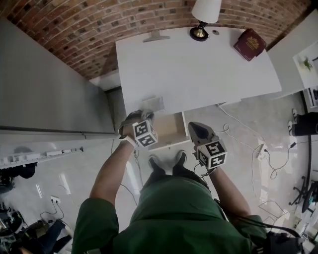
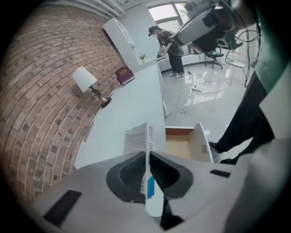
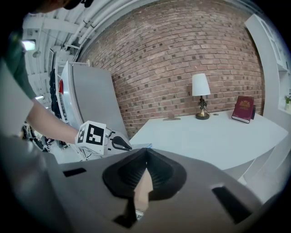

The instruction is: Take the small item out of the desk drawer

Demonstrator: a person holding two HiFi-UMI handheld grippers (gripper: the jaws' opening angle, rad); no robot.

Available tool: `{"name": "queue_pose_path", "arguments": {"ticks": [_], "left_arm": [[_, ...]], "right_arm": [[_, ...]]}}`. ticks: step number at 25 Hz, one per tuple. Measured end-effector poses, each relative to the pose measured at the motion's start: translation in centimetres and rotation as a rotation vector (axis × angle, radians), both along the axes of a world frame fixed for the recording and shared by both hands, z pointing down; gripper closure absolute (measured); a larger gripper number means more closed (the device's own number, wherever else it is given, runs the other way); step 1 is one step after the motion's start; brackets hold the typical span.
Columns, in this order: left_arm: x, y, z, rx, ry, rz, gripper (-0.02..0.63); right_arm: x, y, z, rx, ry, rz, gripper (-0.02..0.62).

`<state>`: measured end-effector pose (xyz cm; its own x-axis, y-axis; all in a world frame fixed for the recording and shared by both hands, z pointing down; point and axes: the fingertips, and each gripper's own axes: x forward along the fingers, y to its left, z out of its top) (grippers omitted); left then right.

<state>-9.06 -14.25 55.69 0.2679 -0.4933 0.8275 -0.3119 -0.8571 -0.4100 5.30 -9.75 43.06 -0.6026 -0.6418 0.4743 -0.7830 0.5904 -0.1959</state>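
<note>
Nearest the cam in head view: person's green top [image 1: 174,218], arms reaching fwd past it.

L to R:
- left gripper [image 1: 144,116]: jaws pinched on the small box [image 2: 138,139], a thin white carton w/ print and a blue patch. The pads grip its flat faces and most of the box sticks out ahead of the tips. The box hangs over the front edge of the desk [image 1: 198,74], clear of the drawer, so take-out looks basically done.
- drawer [image 1: 169,130]: pulled open, just below and to the R of the left gripper. The part of the wood floor in view is bare.
- right gripper [image 1: 195,127]: jaw tips pressed together, holding nothing I can confirm. A tan sliver shows behind the tips in right gripper view; can't tell what it is. It hovers R of the drawer, apart from it.

Risks (judgement):
- The grip sits at one end of a slim, light carton, so a fast swing or a knock on the desk edge could pivot it or slip it out.
- The open drawer juts toward the person's shoes [image 1: 166,163], so a shin or gripper bump is possible.
- Cables [image 1: 248,144] on the floor R of the right gripper are a snag/trip risk.

Other stuff:
- Grey cabinet [image 1: 44,89] far L of the left gripper.
- Lamp [image 1: 204,15] and red book [image 1: 250,43] at the desk's far side, well ahead of both grippers.
- Desktop ahead of the box is bare, so nothing blocks a set-down.
</note>
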Motion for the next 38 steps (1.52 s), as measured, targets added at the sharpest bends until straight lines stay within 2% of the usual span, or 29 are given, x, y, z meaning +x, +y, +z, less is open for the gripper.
{"name": "queue_pose_path", "arguments": {"ticks": [9,15,22,26,34,38], "left_arm": [[0.9,-1.3,1.9,0.080,-0.096,0.050,0.578],[0.7,-1.7,3.0,0.122,-0.132,0.038,0.578],[0.7,-1.4,4.8,0.099,-0.131,0.025,0.575],[0.6,-1.6,4.9,0.122,-0.147,0.013,0.575],[0.9,-0.8,4.3,0.104,-0.085,-0.024,0.574],[0.8,-0.6,3.6,0.083,-0.021,-0.086,0.574]], "right_arm": [[2.8,0.8,0.9,-0.031,0.008,0.071,0.591],[2.8,1.2,1.4,-0.043,0.007,0.076,0.591],[2.9,1.4,1.6,-0.051,0.006,0.077,0.591],[2.8,1.4,1.5,-0.053,-0.004,0.077,0.591],[2.2,1.5,1.3,-0.054,-0.019,0.064,0.591],[1.8,1.4,1.3,-0.066,-0.041,0.064,0.591]]}}
